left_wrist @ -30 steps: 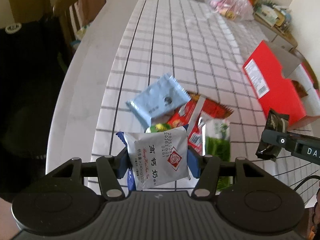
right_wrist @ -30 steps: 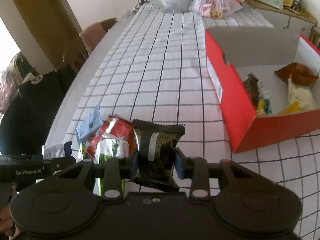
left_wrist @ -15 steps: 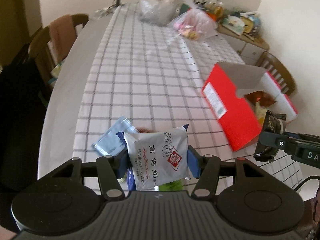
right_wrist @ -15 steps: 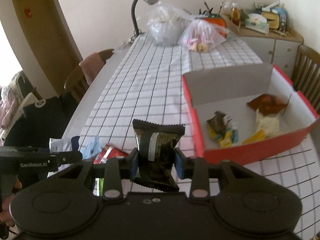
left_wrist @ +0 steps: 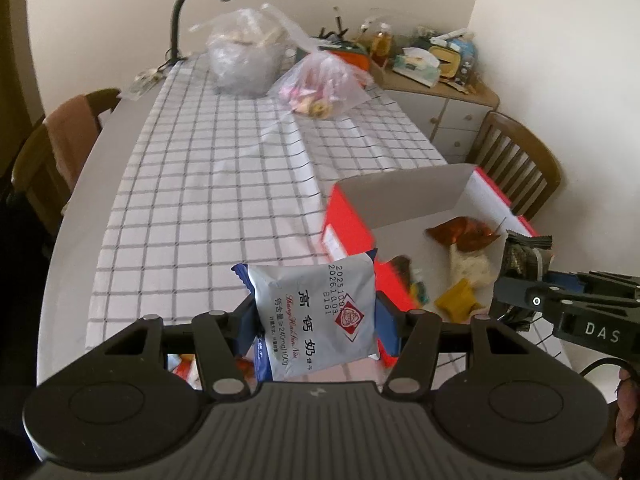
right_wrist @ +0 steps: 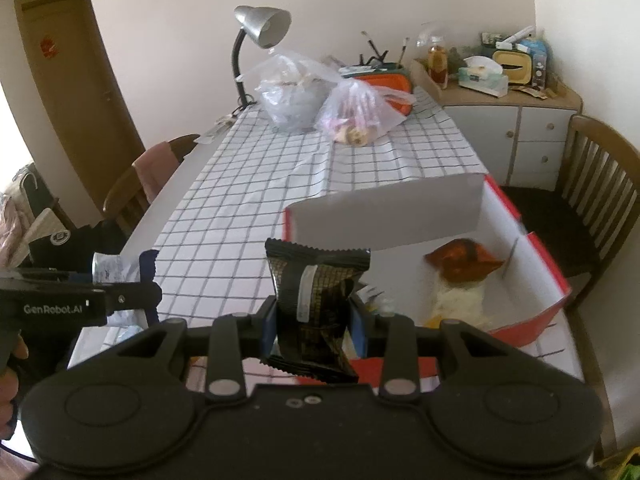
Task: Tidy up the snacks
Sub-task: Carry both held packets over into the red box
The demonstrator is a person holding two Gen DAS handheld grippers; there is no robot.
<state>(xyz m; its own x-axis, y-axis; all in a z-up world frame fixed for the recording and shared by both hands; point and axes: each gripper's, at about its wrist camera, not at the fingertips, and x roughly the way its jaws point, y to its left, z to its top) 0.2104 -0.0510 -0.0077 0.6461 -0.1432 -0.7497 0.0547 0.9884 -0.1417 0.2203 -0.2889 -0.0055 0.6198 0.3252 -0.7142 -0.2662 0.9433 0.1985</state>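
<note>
My left gripper [left_wrist: 316, 320] is shut on a white-and-blue milk snack packet [left_wrist: 320, 312], held up above the table near the front left corner of the red box [left_wrist: 352, 216]. My right gripper [right_wrist: 314, 320] is shut on a black snack packet [right_wrist: 316, 300], held above the box's near wall. The red box [right_wrist: 532, 248] is open, with an upright white flap and several snacks inside, among them a brown packet [right_wrist: 460, 264]. The right gripper also shows in the left wrist view [left_wrist: 516, 284]. A few loose snacks [left_wrist: 188, 368] lie on the table below the left gripper.
A checked tablecloth [left_wrist: 224, 184] covers the long table. Two plastic bags [right_wrist: 352, 116] and a desk lamp [right_wrist: 260, 28] stand at the far end. Wooden chairs [right_wrist: 600, 184] stand on the right and left. A cluttered cabinet [right_wrist: 508, 100] stands at the back right.
Both grippers have risen and tilted up with their packets and moved towards the red box. The loose snack pile has dropped almost out of view.
</note>
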